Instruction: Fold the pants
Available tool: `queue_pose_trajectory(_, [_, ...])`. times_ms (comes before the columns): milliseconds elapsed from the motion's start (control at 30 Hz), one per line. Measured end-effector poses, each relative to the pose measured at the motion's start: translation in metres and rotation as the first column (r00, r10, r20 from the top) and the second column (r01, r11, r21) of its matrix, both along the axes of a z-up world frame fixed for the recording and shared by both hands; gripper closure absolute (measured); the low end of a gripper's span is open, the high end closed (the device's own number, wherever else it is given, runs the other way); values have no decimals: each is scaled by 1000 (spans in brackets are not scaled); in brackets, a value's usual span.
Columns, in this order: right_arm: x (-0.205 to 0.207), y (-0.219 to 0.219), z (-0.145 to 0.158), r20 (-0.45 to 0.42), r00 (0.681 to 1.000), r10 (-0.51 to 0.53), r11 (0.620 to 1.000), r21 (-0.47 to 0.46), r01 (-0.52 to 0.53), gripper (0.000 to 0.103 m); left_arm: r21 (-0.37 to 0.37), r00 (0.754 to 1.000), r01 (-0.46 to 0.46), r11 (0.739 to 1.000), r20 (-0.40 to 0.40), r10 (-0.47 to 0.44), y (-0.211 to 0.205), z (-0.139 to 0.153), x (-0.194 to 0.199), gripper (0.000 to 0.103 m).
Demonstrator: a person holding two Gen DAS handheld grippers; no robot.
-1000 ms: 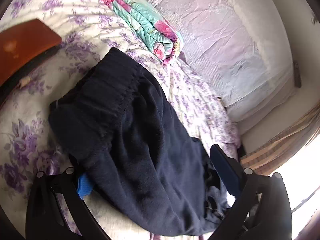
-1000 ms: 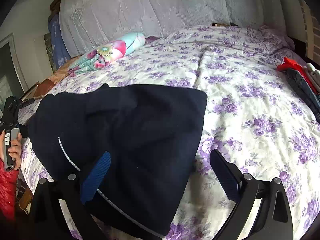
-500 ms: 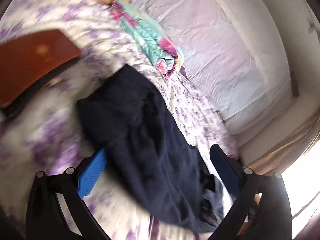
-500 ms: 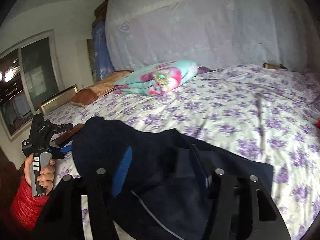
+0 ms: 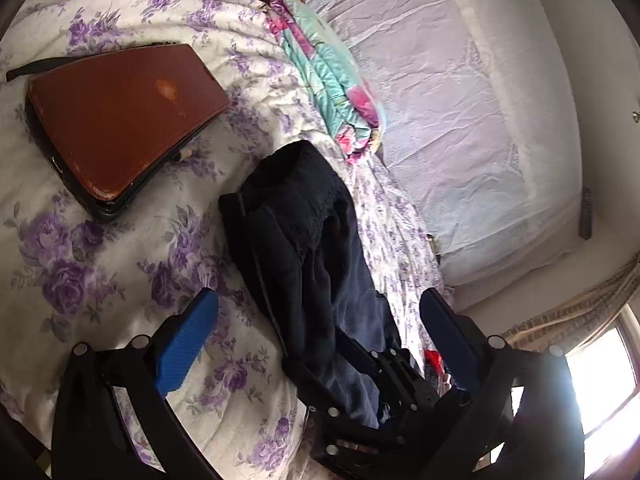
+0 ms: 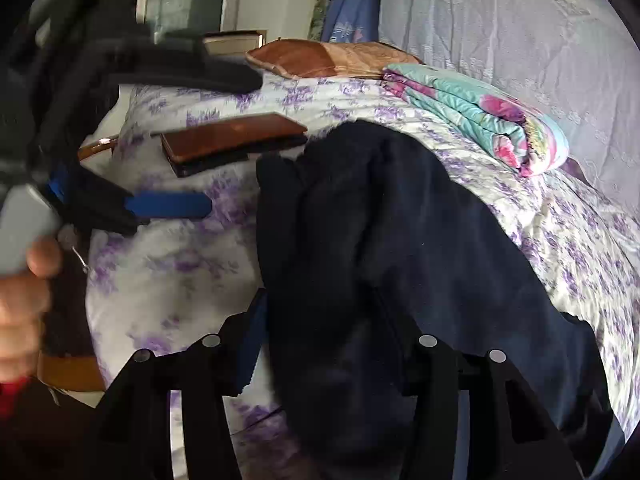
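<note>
Your right gripper stays clamped on a bunched fold of the dark pants, carrying them across the bed, while your left gripper waits wide apart.

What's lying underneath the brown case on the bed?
The brown case rests on the purple-flowered bedsheet. A black strap pokes out from its far end. Whatever else is beneath it is covered by the case itself.

left claw wide open, right claw clamped – gripping
</note>
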State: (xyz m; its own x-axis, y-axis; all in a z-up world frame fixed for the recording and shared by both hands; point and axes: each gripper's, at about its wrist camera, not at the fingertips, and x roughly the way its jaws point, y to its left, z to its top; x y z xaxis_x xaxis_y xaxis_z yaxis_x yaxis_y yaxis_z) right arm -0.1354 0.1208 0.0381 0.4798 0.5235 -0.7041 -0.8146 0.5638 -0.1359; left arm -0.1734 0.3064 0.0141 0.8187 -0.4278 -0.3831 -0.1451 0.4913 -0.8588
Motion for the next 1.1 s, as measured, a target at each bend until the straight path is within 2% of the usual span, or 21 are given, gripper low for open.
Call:
queue_pose_trajectory(100, [5, -21, 12, -62, 998, -29, 993, 114, 36, 83, 45, 999, -6, 999, -51, 8, -6, 0, 8, 5])
queue_pose_trajectory(233, [16, -37, 17, -178, 984, -20, 970, 237, 63, 84, 86, 997, 17, 996, -83, -10, -22, 3, 26, 5])
queue_pose_trajectory(333, [19, -41, 16, -207, 978, -11, 961, 269, 68, 84, 52, 995, 75, 996, -77, -71, -30, -2, 49, 5])
queue_pose_trajectory(367, [18, -42, 15, -210, 978, -5, 960, 273, 64, 84, 33, 995, 63, 997, -81, -60, -29, -6, 56, 5])
queue_pose_trajectory(400, [19, -42, 15, -211, 977, 1, 961, 269, 57, 82, 17, 997, 37, 999, -75, -35, -25, -8, 60, 5])
queue_pose_trajectory(433, [18, -41, 14, -215, 977, 14, 968, 249, 41, 74, -12, 998, 5, 1000, -56, -5, -20, -9, 62, 5])
queue_pose_trajectory(467, [17, -44, 16, -212, 977, 25, 972, 234, 26, 69, -17, 999, -6, 1000, -49, 5, -18, -8, 63, 5])
queue_pose_trajectory(500, [15, -52, 21, -190, 982, 17, 969, 244, 31, 59, -16, 999, -4, 1000, -37, 4, -16, -7, 64, 5])
queue_pose_trajectory(533, [16, -61, 27, -162, 987, -8, 964, 261, 51, 56, -6, 1000, -3, 1000, -31, 3, -17, -6, 64, 6])
queue_pose_trajectory(600, [29, -85, 39, -134, 986, -97, 947, 293, 133, 56, 69, 999, -11, 998, -39, 14, -21, -5, 65, 18])
queue_pose_trajectory(633, [40, -97, 44, -141, 978, -154, 933, 305, 190, 56, 139, 997, -25, 990, -65, 35, -25, -7, 65, 37])
queue_pose_trajectory(667, [53, -109, 46, -158, 962, -223, 913, 313, 263, 56, 196, 995, -32, 980, -81, 49, -28, -10, 67, 51])
queue_pose_trajectory(700, [67, -120, 47, -185, 941, -284, 889, 316, 331, 55, 216, 995, -34, 976, -81, 53, -29, -13, 68, 52])
queue_pose_trajectory(767, [96, -130, 41, -266, 896, -355, 854, 296, 427, 54, 160, 996, -49, 986, -60, 59, -22, -15, 65, 57])
queue_pose_trajectory(800, [107, -127, 35, -295, 879, -374, 848, 276, 453, 49, 146, 997, -51, 988, -53, 59, -20, -17, 64, 57])
queue_pose_trajectory(833, [117, -123, 27, -314, 868, -384, 848, 253, 466, 42, 133, 997, -54, 990, -52, 62, -19, -19, 64, 59])
queue_pose_trajectory(867, [128, -112, 14, -340, 857, -387, 859, 207, 469, 39, 133, 997, -56, 989, -48, 63, -19, -20, 64, 59])
queue_pose_trajectory(933, [144, -88, -15, -388, 835, -390, 888, 82, 453, 20, 156, 997, -55, 986, -45, 63, -21, -18, 64, 59])
queue_pose_trajectory(967, [142, -80, -14, -327, 859, -394, 894, 80, 441, 18, 164, 997, -56, 985, -47, 65, -23, -18, 65, 59])
queue_pose_trajectory(1033, [140, -79, -6, -326, 852, -411, 885, 82, 458, 19, 162, 997, -58, 985, -45, 66, -22, -18, 65, 59])
queue_pose_trajectory(1100, [124, -98, 11, -347, 863, -367, 866, 210, 453, 20, 156, 997, -54, 986, -42, 61, -20, -19, 62, 59])
